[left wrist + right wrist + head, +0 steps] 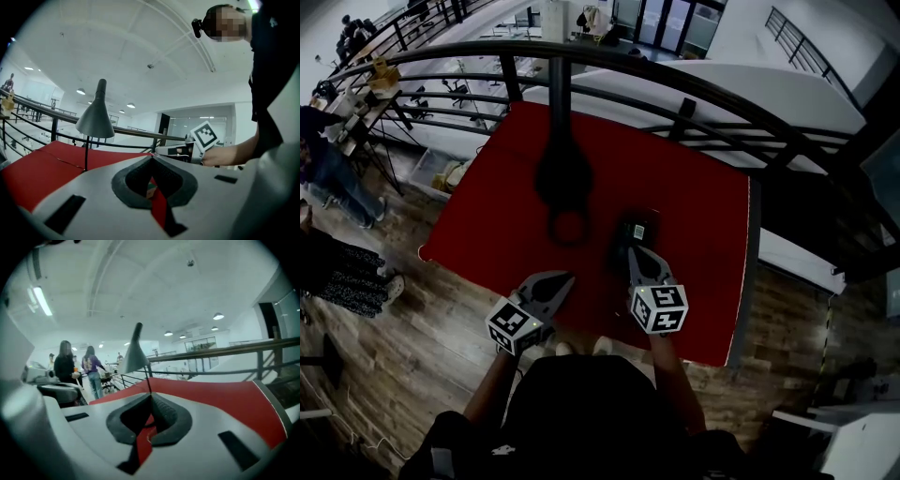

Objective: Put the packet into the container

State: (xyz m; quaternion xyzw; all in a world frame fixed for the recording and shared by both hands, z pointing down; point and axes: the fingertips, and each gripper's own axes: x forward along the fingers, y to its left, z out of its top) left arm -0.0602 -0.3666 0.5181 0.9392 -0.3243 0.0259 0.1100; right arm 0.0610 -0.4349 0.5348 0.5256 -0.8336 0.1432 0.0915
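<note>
On the red table [694,216] a small dark thing with a pale label [639,228] lies near the middle; I cannot tell whether it is the packet or the container. My right gripper [634,251] points at it from the near side, tips just short of it. In the right gripper view the right gripper [151,395] has its jaws meeting, with nothing between them. My left gripper [562,278] hovers at the table's front edge, also shut [152,158] and empty. Through the gap behind its tips shows a small green and red scrap [150,190].
A dark desk lamp [565,173] stands on the table left of the dark thing, its ring base [569,226] close by. A black railing [675,84] curves behind the table. People stand on the floor at the left [328,169].
</note>
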